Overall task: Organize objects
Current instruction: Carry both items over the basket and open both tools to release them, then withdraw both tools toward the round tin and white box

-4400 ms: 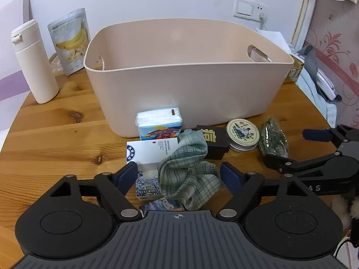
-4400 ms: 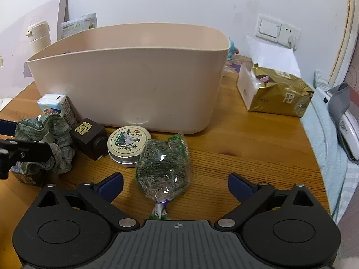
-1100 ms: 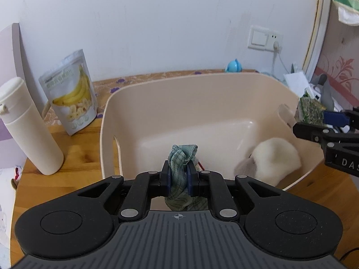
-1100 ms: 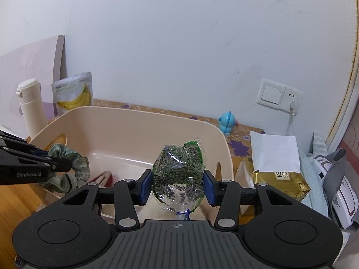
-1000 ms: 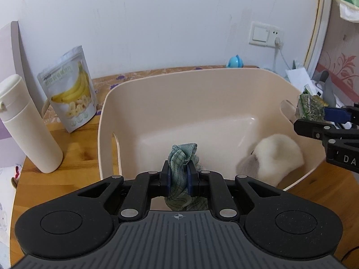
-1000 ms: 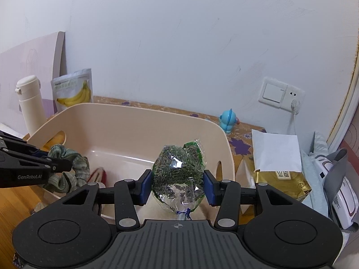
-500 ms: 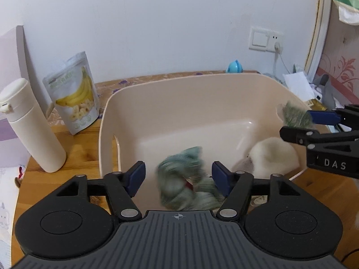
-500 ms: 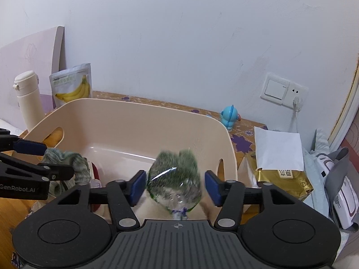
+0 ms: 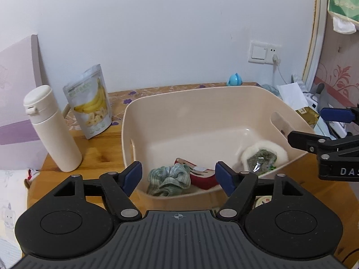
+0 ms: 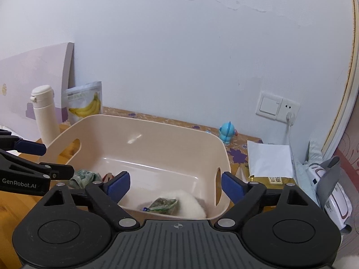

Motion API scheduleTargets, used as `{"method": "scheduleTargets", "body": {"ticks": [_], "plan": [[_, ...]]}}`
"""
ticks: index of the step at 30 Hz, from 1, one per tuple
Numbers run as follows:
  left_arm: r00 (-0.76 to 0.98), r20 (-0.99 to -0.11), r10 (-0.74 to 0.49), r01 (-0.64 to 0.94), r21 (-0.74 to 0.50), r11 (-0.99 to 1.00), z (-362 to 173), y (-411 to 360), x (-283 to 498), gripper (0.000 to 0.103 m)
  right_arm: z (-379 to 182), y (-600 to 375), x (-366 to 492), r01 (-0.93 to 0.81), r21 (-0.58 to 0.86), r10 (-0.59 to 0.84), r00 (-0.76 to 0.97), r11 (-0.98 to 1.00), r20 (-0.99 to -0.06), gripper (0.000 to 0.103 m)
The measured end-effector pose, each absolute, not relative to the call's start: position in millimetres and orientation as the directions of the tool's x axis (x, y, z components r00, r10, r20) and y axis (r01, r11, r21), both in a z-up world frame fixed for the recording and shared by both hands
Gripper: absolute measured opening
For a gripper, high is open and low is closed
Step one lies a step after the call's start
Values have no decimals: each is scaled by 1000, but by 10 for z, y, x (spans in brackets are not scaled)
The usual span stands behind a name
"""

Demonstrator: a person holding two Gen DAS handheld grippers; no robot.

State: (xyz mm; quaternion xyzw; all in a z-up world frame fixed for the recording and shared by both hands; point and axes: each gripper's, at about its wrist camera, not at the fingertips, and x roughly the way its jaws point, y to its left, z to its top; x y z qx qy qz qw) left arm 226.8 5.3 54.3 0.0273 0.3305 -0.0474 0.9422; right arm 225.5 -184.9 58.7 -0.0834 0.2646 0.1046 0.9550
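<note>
A beige plastic bin stands on the wooden table. On its floor lie a green plaid cloth, a red item, a white fluffy thing and a clear bag of dried green herbs resting against it. My left gripper hangs open above the bin's near left corner, over the cloth. Over the right end of the bin my right gripper is open above the herb bag. Neither holds anything.
A cream bottle and a banana-chip pouch stand left of the bin. A small blue toy, a gold packet under white paper, a wall socket and grey-white gear lie to the right. A tin's edge shows below the bin.
Both grippers opened above the bin. The plaid cloth dropped from the left one and the herb bag from the right one; both now lie on the bin floor.
</note>
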Motion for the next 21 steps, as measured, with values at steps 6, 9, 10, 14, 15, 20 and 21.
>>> {"method": "scheduleTargets", "body": {"ticks": [6, 9, 10, 14, 15, 20, 21], "plan": [[783, -618, -65, 92, 12, 996, 567, 122, 2079, 75, 598, -1877, 2061, -243, -101, 157, 839, 965, -520, 97], [785, -616, -65, 90, 11, 996, 573, 151, 1982, 75, 577, -1886, 1961, -244, -99, 159, 838, 965, -522, 98], [786, -615, -65, 90, 10, 996, 576, 161, 1950, 75, 569, -1888, 1927, -245, -98, 159, 837, 965, -523, 99], [788, -613, -67, 92, 9, 996, 581, 186, 1821, 76, 519, -1883, 1817, -250, -100, 160, 831, 963, -533, 101], [787, -613, -68, 93, 9, 996, 575, 187, 1794, 76, 504, -1881, 1793, -252, -104, 160, 829, 962, -537, 101], [782, -619, -72, 92, 1, 996, 503, 216, 1675, 80, 433, -1890, 1699, -256, -109, 156, 819, 961, -552, 103], [780, -622, -74, 92, -3, 996, 481, 226, 1663, 80, 419, -1894, 1684, -258, -107, 158, 817, 960, -555, 103]]}}
